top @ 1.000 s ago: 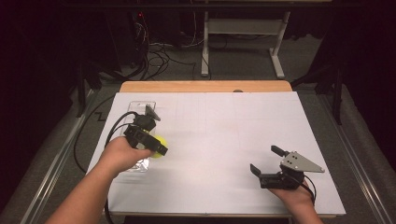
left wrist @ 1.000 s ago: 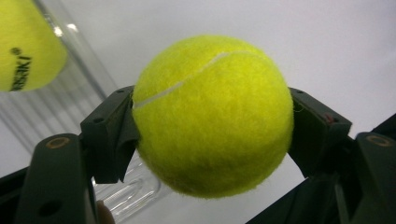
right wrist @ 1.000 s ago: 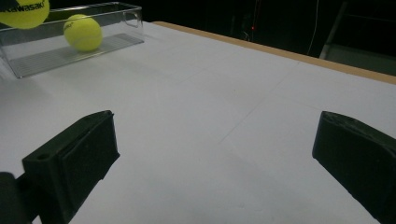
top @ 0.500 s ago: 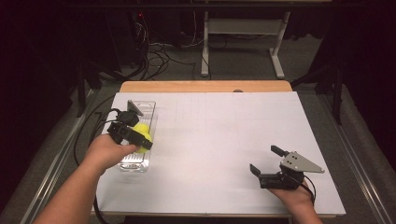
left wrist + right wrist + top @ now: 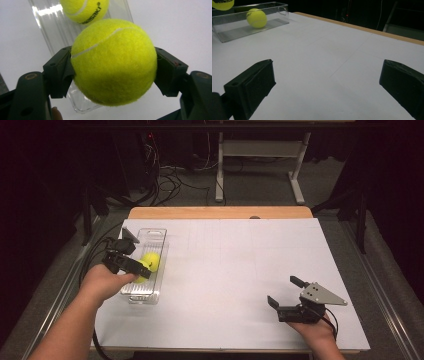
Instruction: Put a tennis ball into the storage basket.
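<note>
Tennis ball (image 5: 113, 62) clamped in left hand-held gripper (image 5: 113, 75), above clear tray (image 5: 131, 296)

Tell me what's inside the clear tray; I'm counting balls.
One yellow tennis ball lies inside the clear tray. The left gripper holds a second ball above it, covering part of the tray floor.
</note>
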A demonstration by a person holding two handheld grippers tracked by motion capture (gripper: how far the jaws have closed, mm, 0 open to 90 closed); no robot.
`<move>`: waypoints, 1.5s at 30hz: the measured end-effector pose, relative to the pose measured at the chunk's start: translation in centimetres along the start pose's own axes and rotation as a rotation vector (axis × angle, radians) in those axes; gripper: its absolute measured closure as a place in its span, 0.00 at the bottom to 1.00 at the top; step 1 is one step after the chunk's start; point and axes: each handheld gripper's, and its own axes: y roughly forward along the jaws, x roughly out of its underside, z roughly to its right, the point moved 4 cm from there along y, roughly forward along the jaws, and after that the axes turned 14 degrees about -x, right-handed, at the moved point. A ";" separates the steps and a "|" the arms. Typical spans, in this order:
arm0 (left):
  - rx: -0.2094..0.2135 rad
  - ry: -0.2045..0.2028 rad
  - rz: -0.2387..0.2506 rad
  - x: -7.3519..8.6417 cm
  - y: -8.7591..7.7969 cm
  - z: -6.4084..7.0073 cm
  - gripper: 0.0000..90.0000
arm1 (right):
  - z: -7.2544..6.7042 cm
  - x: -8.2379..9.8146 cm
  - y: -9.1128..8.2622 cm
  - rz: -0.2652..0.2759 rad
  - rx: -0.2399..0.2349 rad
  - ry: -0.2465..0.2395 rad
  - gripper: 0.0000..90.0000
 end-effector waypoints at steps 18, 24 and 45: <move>-0.044 0.000 -0.009 0.0 0.2 -0.2 0.30 | 0.0 0.0 0.0 -0.002 -0.001 -0.007 0.00; -0.051 0.003 -0.026 0.2 1.0 0.1 0.30 | -0.1 -0.1 -0.1 0.000 -0.001 -0.009 0.00; -0.058 0.021 -0.077 0.5 3.7 1.1 0.29 | -0.2 0.0 0.1 -0.005 -0.009 -0.010 0.00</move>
